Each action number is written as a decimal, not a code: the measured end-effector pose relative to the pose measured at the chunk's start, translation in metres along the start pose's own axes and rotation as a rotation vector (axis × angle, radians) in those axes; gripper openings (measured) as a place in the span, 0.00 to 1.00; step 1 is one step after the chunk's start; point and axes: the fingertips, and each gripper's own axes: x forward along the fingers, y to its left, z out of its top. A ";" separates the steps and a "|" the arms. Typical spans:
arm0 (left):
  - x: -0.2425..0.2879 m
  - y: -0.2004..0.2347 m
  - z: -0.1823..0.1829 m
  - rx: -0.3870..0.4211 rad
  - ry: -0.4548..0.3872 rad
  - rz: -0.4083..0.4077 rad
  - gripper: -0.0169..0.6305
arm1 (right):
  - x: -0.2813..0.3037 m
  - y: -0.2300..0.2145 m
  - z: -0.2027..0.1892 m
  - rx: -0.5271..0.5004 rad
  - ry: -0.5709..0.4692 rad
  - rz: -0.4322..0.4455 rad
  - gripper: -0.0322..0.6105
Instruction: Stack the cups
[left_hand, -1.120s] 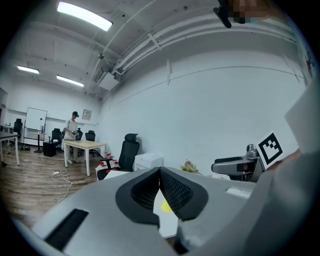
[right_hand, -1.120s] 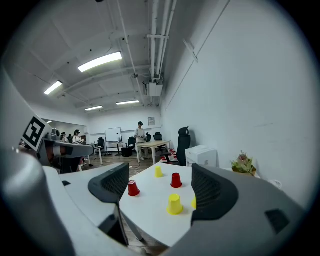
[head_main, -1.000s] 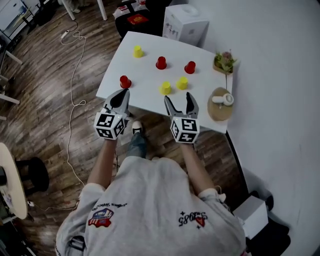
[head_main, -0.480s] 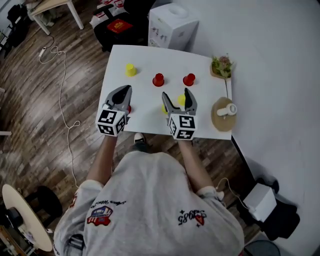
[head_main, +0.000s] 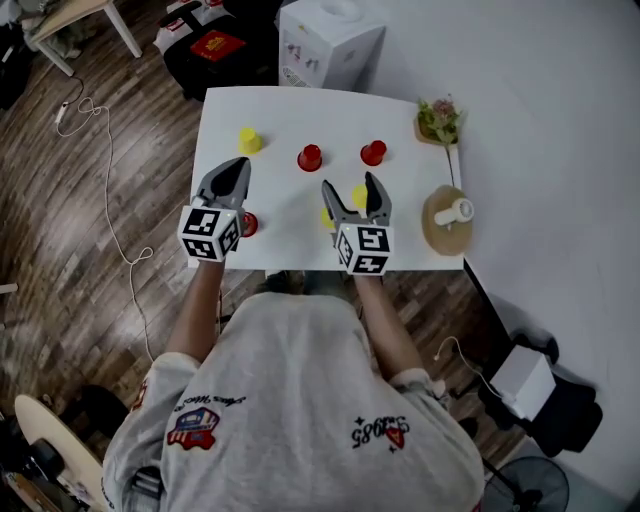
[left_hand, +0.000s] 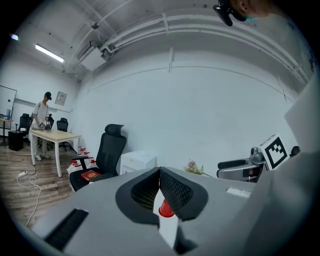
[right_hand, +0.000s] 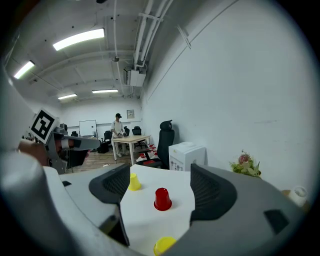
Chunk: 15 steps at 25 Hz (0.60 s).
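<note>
Head view: red and yellow cups (head_main: 248, 140) stand apart on the white surface (head_main: 285, 115).
Left gripper view: the left gripper (left_hand: 159, 171) is pressed together, holding nothing.
Right gripper view: the right gripper (right_hand: 159, 181) is spread apart, with a red cup (right_hand: 162, 199) standing beyond it.
</note>
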 end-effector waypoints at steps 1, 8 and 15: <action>0.004 0.001 0.001 0.004 0.000 -0.005 0.04 | 0.002 -0.001 -0.003 -0.003 0.006 0.002 0.61; 0.023 0.004 -0.004 0.029 0.023 -0.029 0.04 | 0.007 -0.008 -0.059 -0.023 0.128 0.017 0.57; 0.031 0.007 -0.023 0.016 0.060 -0.044 0.04 | 0.002 -0.017 -0.136 -0.031 0.286 -0.003 0.56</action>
